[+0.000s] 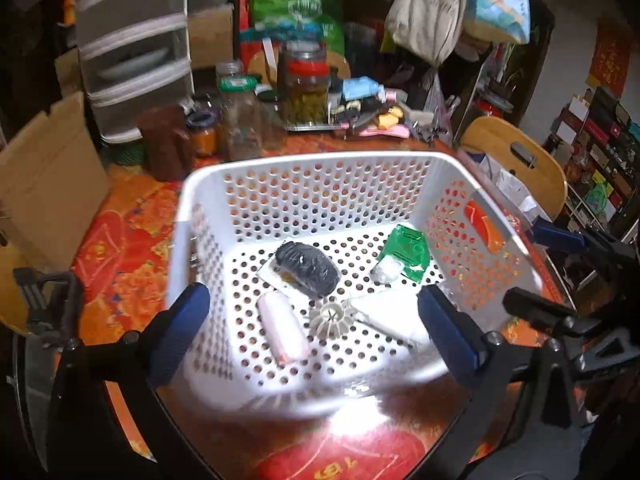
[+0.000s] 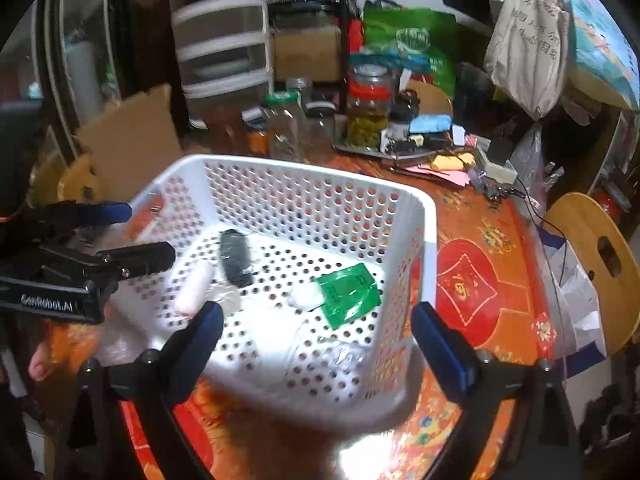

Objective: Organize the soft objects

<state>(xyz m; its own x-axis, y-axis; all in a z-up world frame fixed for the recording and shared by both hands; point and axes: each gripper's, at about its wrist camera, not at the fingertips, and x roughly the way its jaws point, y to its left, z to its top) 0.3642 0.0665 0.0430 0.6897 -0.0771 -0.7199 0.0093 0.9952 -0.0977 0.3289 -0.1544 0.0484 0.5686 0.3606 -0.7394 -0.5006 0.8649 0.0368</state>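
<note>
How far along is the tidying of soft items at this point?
Done: the white basket already holds a black bundle, a pink roll and a green packet. In hand: nothing; left gripper and right gripper hover open. Left: soft items lie by the jars.

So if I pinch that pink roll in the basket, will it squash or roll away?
The pink roll looks like soft wrapped padding, so it will probably squash a little and feel light. Its rounded shape may let it roll sideways on the basket floor if nudged. Its wrapping looks smooth, so it may slip in a loose pinch.
</note>
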